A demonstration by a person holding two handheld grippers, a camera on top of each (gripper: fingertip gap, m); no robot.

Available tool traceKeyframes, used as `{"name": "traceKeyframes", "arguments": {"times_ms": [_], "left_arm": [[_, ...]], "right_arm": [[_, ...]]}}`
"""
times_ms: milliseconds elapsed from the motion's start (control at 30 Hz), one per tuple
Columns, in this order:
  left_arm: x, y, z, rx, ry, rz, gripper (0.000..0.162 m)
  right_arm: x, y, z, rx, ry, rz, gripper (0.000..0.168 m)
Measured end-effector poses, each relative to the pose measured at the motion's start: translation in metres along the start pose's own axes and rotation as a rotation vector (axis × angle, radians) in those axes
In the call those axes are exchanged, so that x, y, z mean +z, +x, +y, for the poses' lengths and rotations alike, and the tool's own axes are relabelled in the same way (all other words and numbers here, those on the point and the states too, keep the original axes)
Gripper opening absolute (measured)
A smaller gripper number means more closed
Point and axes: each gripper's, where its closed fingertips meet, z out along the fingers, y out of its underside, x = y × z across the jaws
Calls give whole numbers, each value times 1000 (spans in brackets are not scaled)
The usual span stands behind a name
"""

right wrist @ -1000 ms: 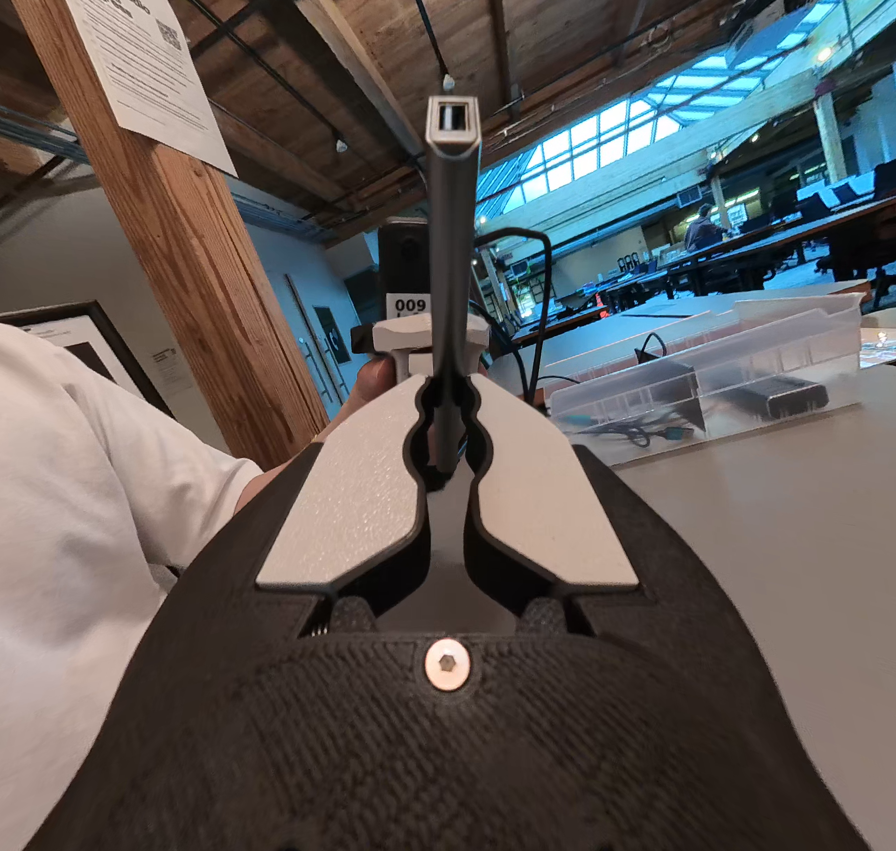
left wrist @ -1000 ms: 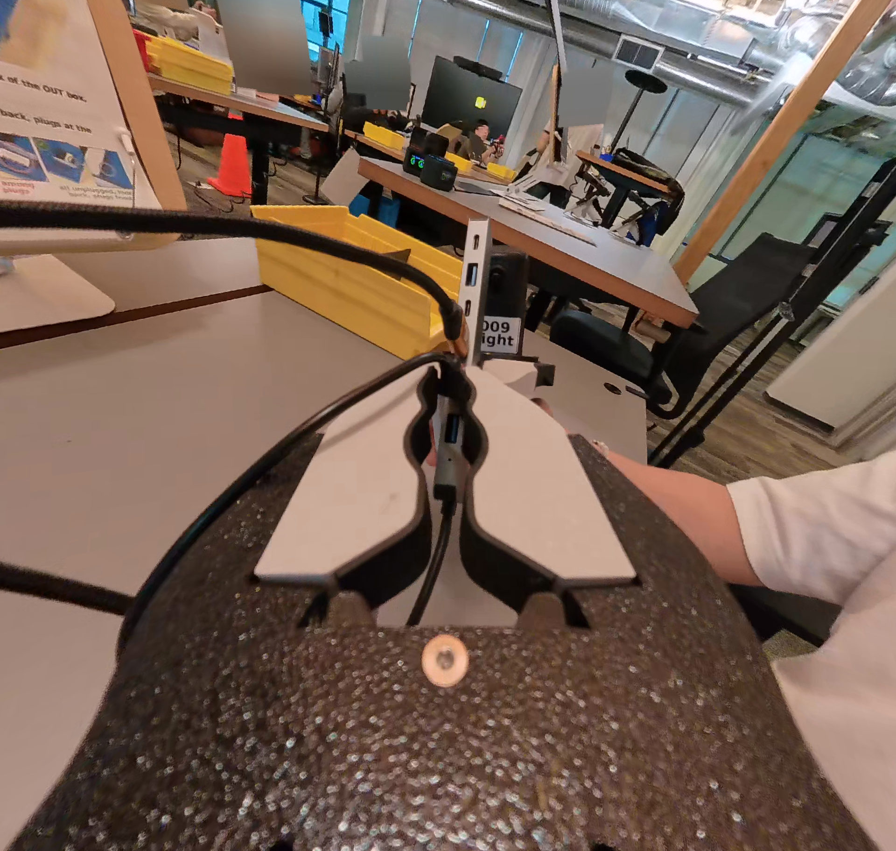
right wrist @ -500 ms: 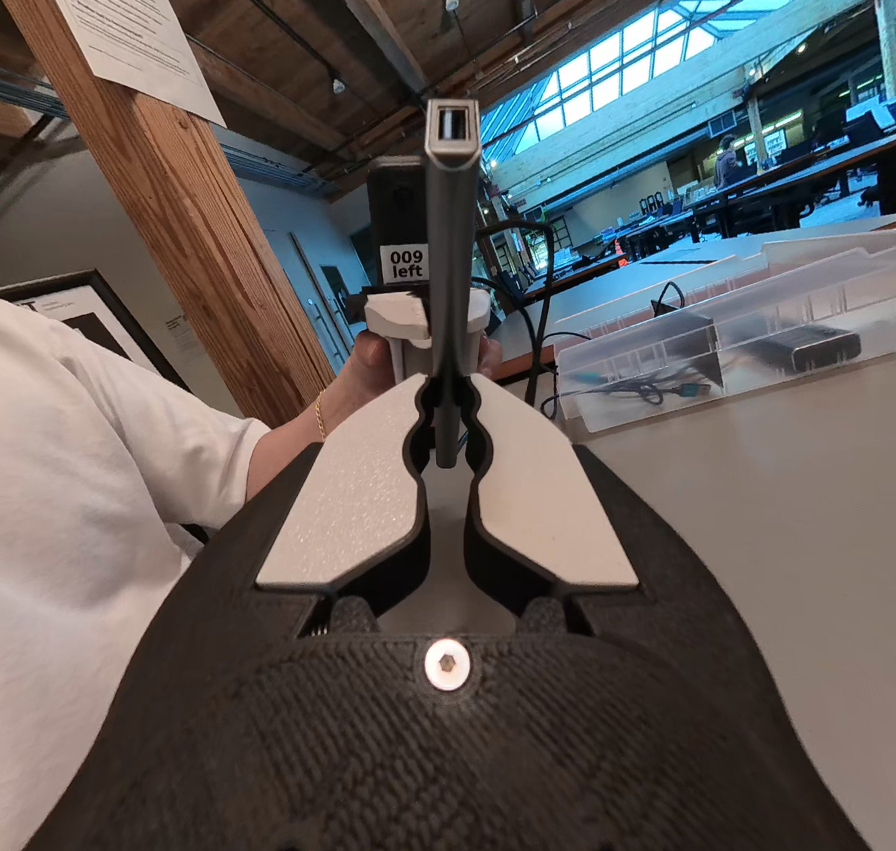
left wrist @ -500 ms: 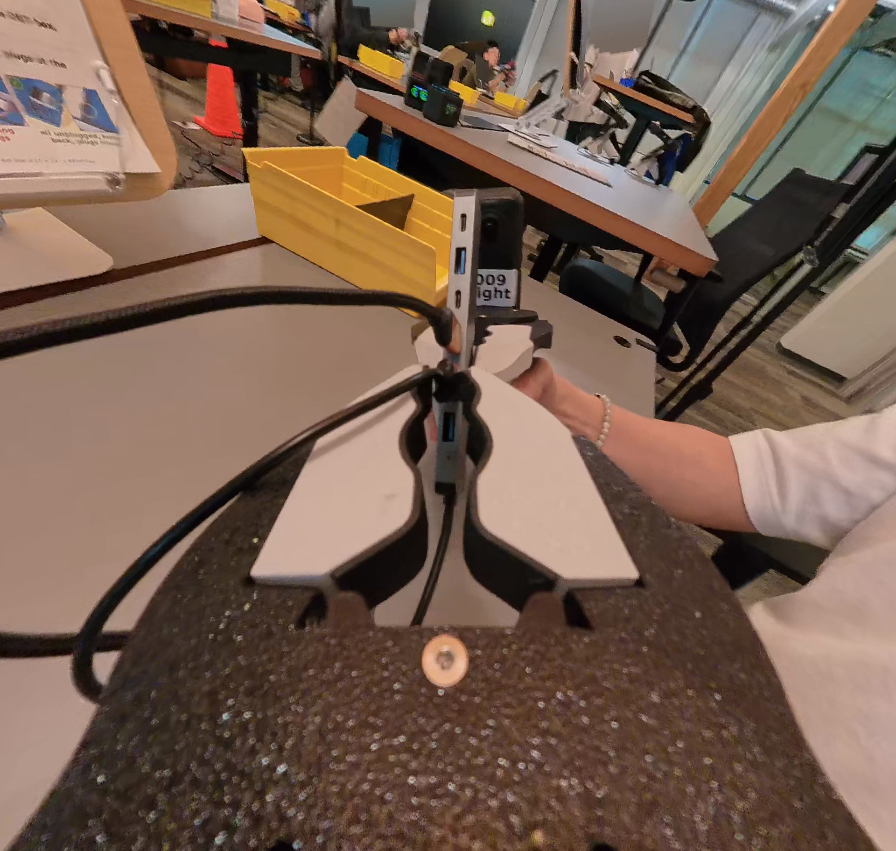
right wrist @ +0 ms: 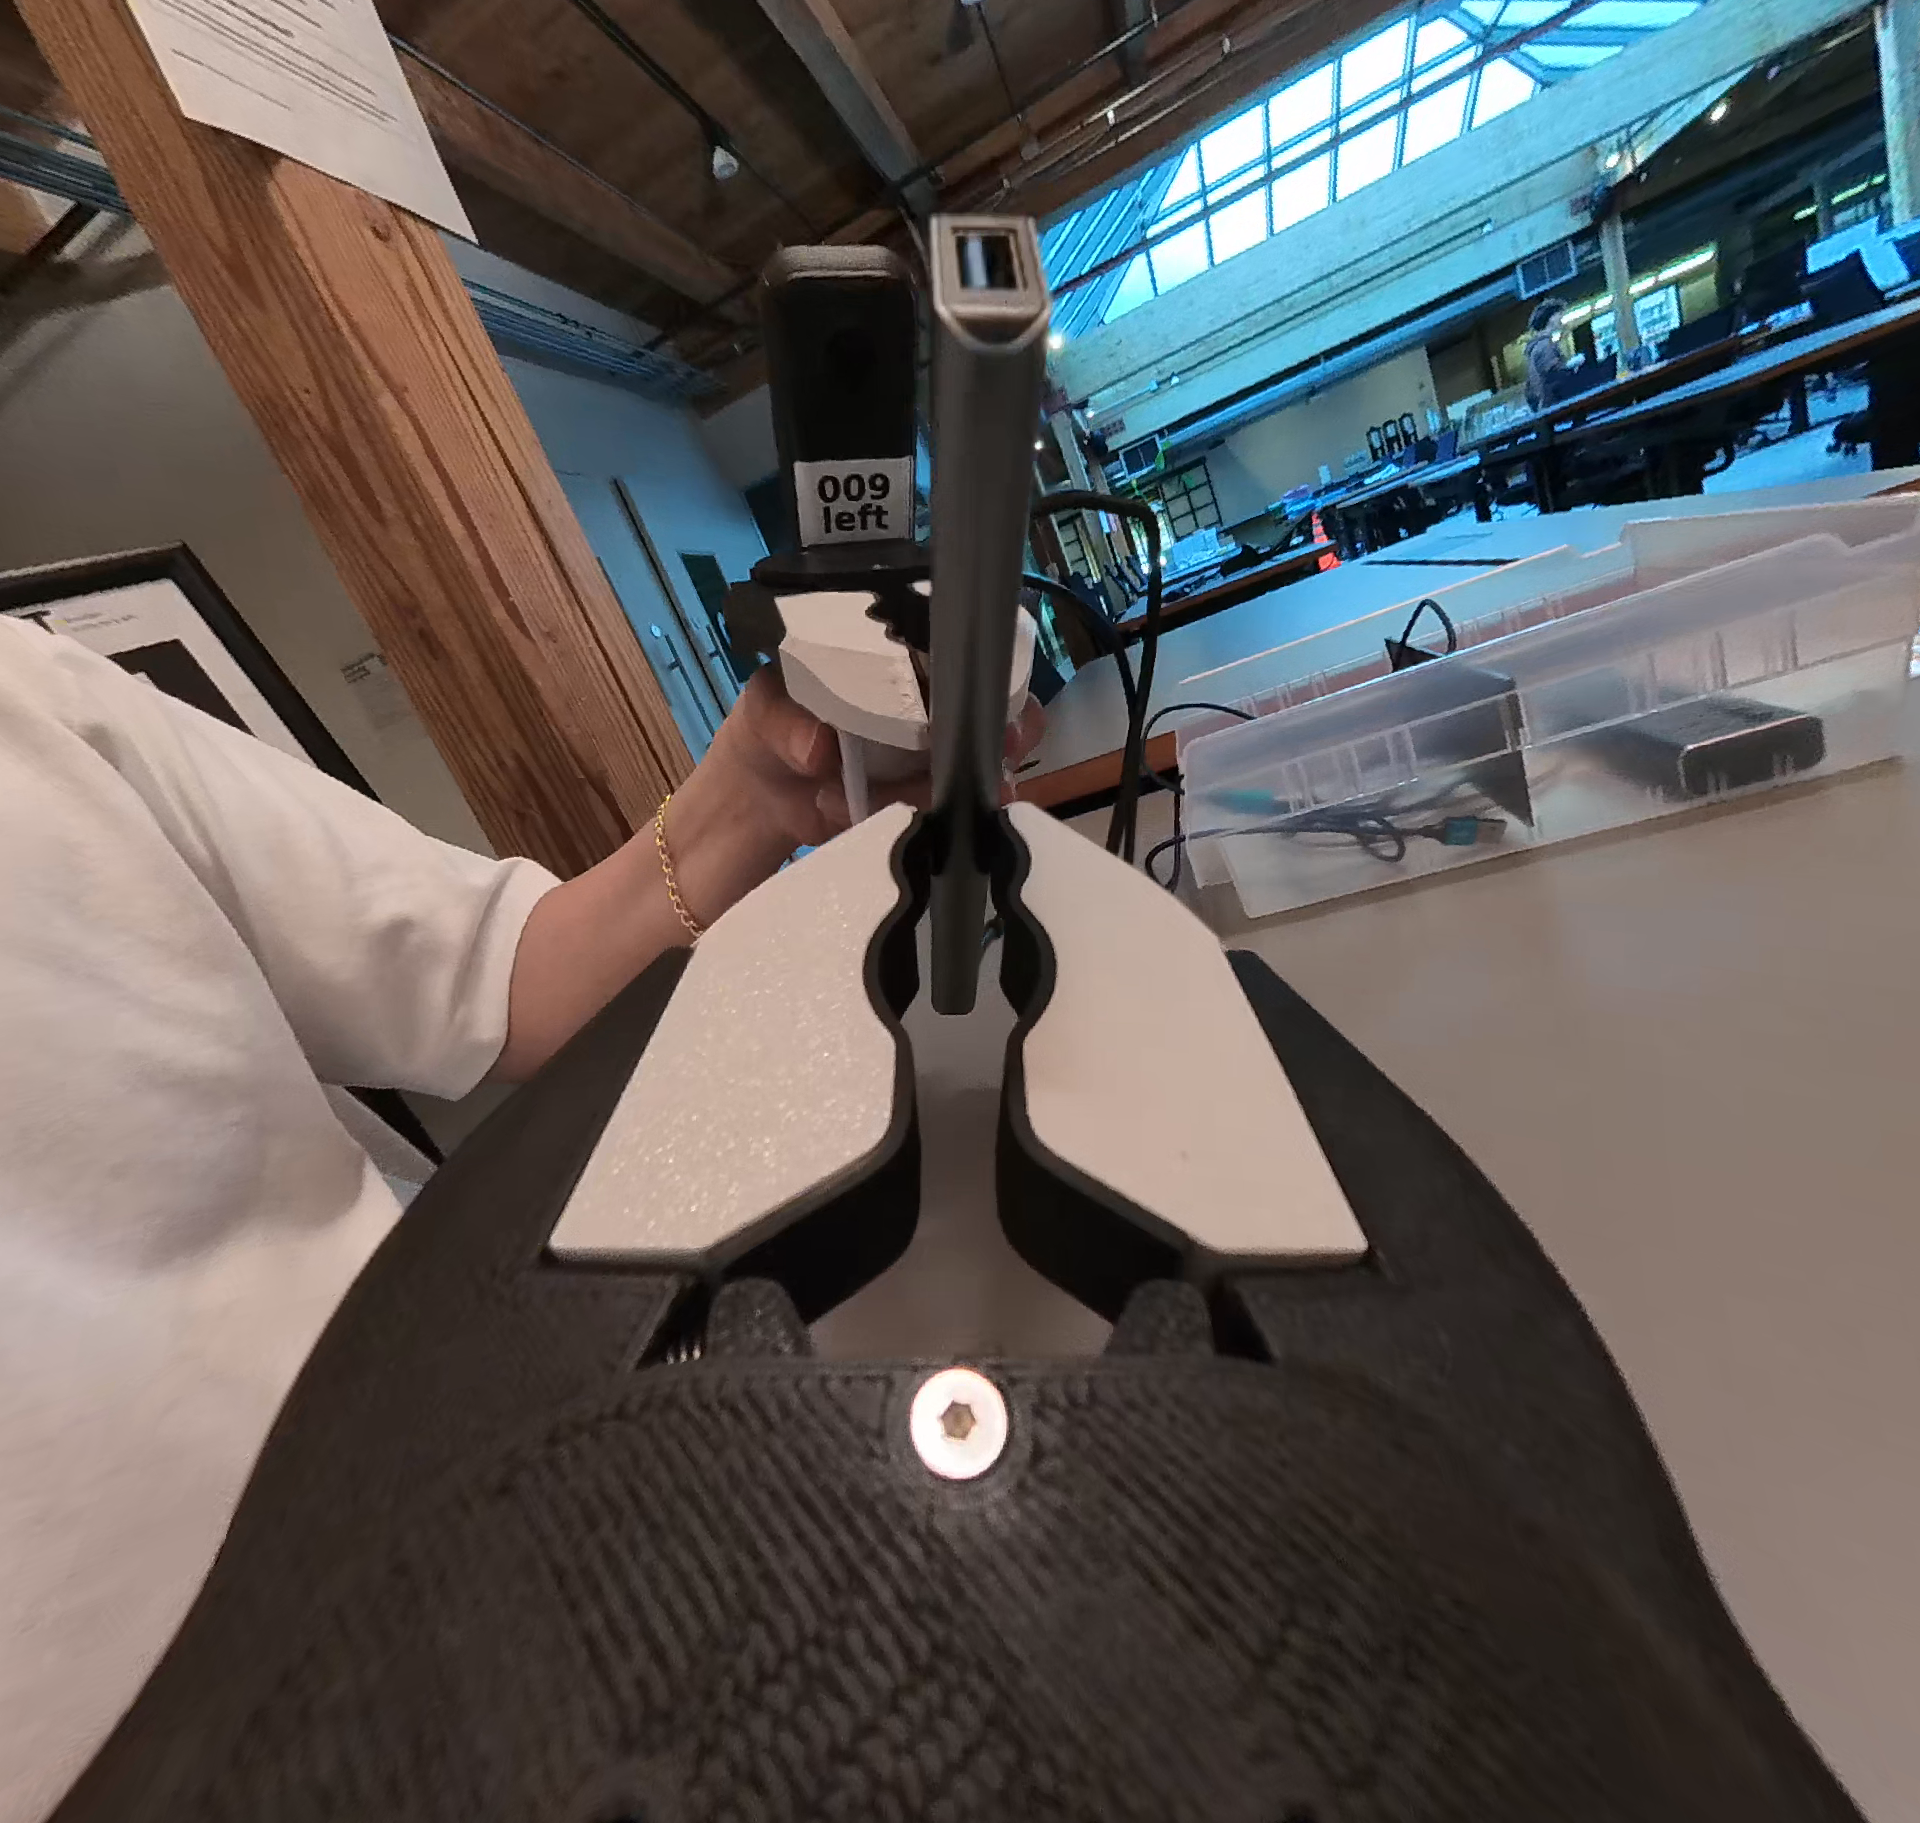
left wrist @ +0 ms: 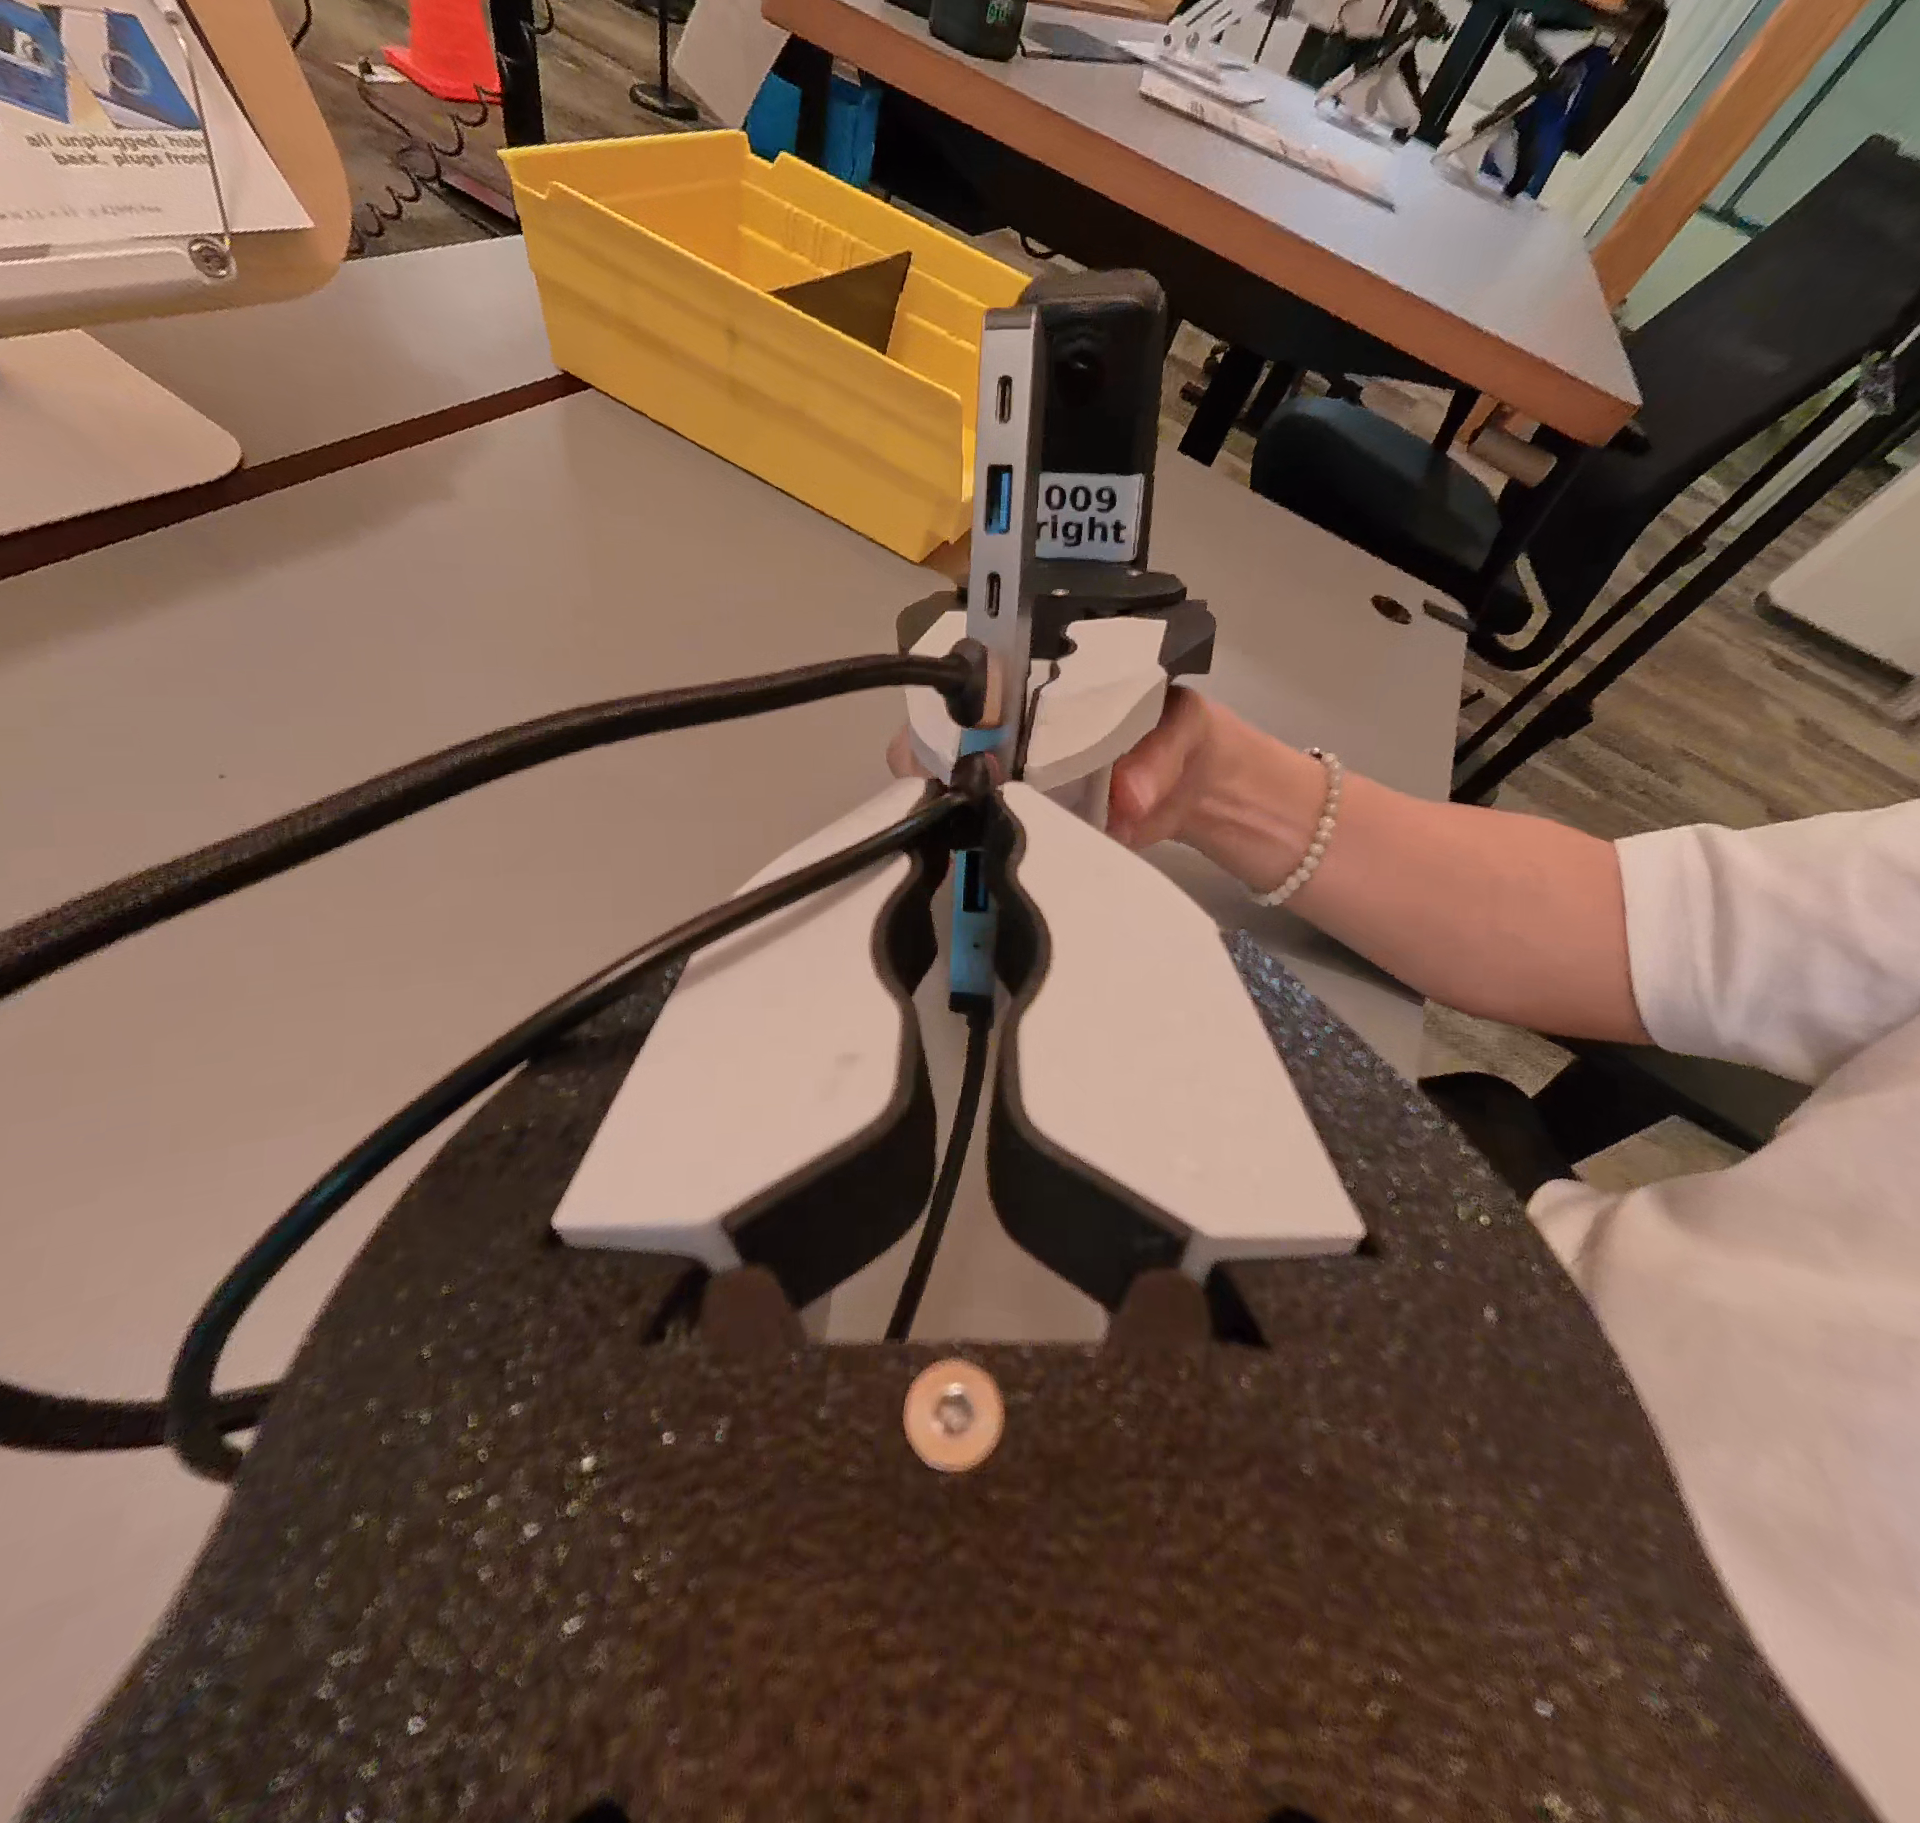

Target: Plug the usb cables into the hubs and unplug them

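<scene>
While the person's two hands are holding the tools above the table (left wrist: 468,568), both grippers are clamping the same slim grey hub (left wrist: 1003,485). At the left of the left wrist view, a thick braided black cable (left wrist: 416,797) is arching in over the table and its plug is sitting in a port on the hub's edge, just above the left gripper (left wrist: 977,807). A thinner black cable (left wrist: 499,1056) is looping beneath it and running to the hub's lower end, between that gripper's white fingers (left wrist: 748,1077), which are pressing closed on the hub. Moving right, a yellow bin (left wrist: 727,339) is sitting at the table's far edge, behind the hub. Facing the camera from beyond the hub, the right gripper (left wrist: 1023,724) is grasping it too, with its fingers closing on either side of the grey body. Further right, the person's hand (left wrist: 1174,776), wearing a beaded bracelet, is gripping that tool's handle.

In the right wrist view, the hub is standing upright in the closed right gripper, its top port facing the camera. Toward the right edge, a clear plastic tray (right wrist: 1558,734) is holding more cables and a dark hub.
</scene>
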Motion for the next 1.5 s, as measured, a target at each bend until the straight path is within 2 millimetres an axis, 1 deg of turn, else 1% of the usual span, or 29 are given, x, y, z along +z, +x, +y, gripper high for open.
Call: {"name": "traceKeyframes", "arguments": {"times_ms": [67, 167, 267, 333, 400, 500, 567, 867, 1000, 1200, 1433, 1500], "left_arm": [[0, 0, -3, -50, 45, 11, 6], [0, -1, -8, -161, 159, 29, 5], [3, -2, -6, -237, 229, 38, 5], [5, -3, 0, -247, 216, 43, 5], [5, -3, 5, -215, 185, 28, 5], [4, -4, 7, -154, 141, -14, 6], [3, -5, 7, -121, 125, -32, 6], [7, -15, 20, -108, -3, -25, 6], [10, -17, 23, -100, -39, -25, 5], [13, -20, 26, -122, -47, -20, 6], [15, -22, 26, -157, -12, -21, 6], [17, -20, 22, -176, 17, -8, 6]], "right_arm": [[1, 0, -4, -17, 37, 5, 11], [0, 1, -14, -54, 129, 32, 12], [-2, 3, -18, -74, 162, 48, 13], [-3, 4, -15, -82, 133, 53, 12], [-3, 4, -12, -68, 104, 43, 11], [-2, 5, -8, -67, 51, 58, 11], [-1, 5, -7, -47, 54, 57, 12], [-2, 15, 13, -31, -30, 104, 11], [-4, 17, 15, -37, -42, 117, 11], [-6, 20, 17, -29, -47, 129, 11], [-7, 23, 15, -1, -19, 137, 11], [-9, 21, 11, 26, 17, 111, 11]]}}
